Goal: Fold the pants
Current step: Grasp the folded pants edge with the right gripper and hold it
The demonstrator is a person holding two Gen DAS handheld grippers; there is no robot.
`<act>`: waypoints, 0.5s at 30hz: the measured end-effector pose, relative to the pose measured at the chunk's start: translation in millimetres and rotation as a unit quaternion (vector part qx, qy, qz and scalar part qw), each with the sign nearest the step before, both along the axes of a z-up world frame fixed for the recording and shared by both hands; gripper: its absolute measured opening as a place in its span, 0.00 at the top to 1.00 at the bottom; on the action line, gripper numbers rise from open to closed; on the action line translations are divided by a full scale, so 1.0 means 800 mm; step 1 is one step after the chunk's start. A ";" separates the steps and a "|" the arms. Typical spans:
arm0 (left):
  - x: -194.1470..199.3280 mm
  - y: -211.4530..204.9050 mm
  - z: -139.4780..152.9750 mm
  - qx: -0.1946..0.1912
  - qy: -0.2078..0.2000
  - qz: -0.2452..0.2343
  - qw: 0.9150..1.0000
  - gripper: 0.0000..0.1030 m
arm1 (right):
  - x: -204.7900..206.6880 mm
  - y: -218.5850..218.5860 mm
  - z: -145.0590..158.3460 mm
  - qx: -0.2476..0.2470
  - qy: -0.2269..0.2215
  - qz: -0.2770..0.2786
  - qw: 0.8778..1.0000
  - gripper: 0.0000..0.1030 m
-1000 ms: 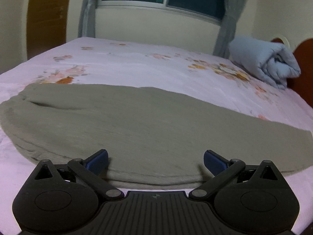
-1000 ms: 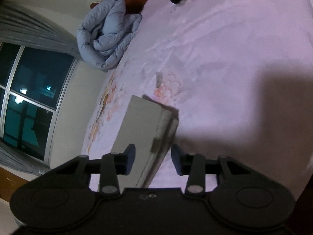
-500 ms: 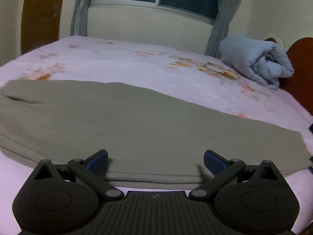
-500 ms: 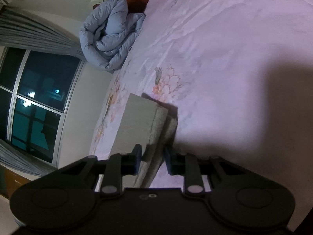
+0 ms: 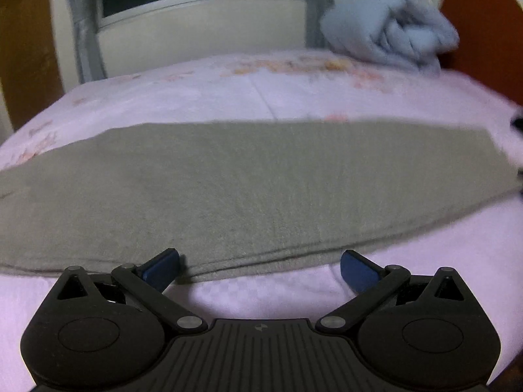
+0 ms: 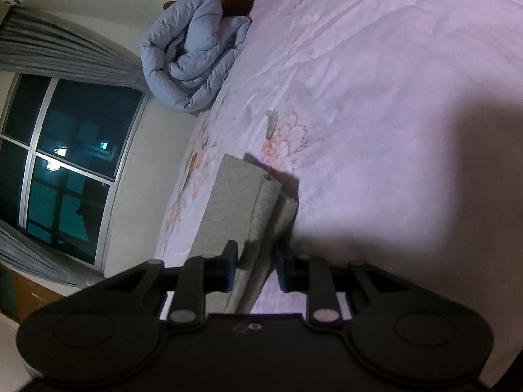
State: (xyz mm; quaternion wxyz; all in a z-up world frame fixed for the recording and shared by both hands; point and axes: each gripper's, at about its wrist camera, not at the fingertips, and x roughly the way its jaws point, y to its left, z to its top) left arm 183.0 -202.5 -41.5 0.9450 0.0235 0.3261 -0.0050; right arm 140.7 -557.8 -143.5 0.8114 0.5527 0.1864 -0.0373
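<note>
pink floral bedsheet (image 5: 294,98) w/ grey-green fleece pants (image 5: 245,189) laid flat; left gripper (image 5: 260,269) spread wide, right gripper (image 6: 255,266) pinched on pants hem.

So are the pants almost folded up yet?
Partly. The pants already lie flat on the bed, legs stacked into one long strip. The right gripper is pinching the cuff end, while the left gripper waits open at the near edge. Folding the strip shorter is still left.
</note>
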 end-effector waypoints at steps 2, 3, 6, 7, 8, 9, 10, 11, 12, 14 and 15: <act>-0.008 -0.003 0.013 -0.010 -0.032 0.008 0.999 0.00 | 0.002 0.000 0.001 0.001 -0.002 -0.001 1.000 0.82; -0.009 -0.006 0.019 -0.017 -0.045 0.005 0.999 0.00 | 0.001 0.001 0.002 -0.001 -0.003 -0.002 1.000 0.81; 0.000 -0.023 0.032 -0.032 -0.056 -0.012 0.998 0.00 | 0.001 0.002 0.003 -0.002 -0.004 -0.002 1.000 0.80; 0.007 -0.031 0.031 -0.033 -0.049 -0.019 0.998 0.00 | 0.001 0.001 0.002 -0.002 -0.004 -0.002 1.000 0.80; 0.016 -0.039 0.025 -0.033 -0.030 -0.018 0.999 0.00 | 0.002 0.001 0.002 -0.003 -0.003 -0.001 1.000 0.81; 0.023 -0.044 0.015 -0.031 -0.006 -0.017 0.999 0.00 | 0.002 0.000 0.003 -0.003 -0.003 -0.001 1.000 0.81; 0.035 -0.050 -0.003 -0.025 0.037 -0.019 0.999 0.00 | 0.001 0.001 0.003 -0.003 -0.003 -0.002 1.000 0.81; 0.035 -0.053 -0.013 -0.016 0.036 -0.019 0.999 0.00 | 0.001 0.001 0.004 -0.003 -0.004 -0.002 1.000 0.81; 0.032 -0.055 -0.015 -0.009 0.024 -0.022 0.999 0.00 | 0.000 0.001 0.004 -0.002 -0.005 -0.003 1.000 0.81; 0.028 -0.058 -0.014 -0.008 0.021 -0.022 1.000 0.00 | -0.002 0.000 0.002 0.010 -0.011 -0.009 1.000 0.81; 0.025 -0.057 -0.014 -0.008 0.019 -0.024 0.999 0.00 | -0.004 -0.001 0.000 0.020 -0.015 -0.014 1.000 0.81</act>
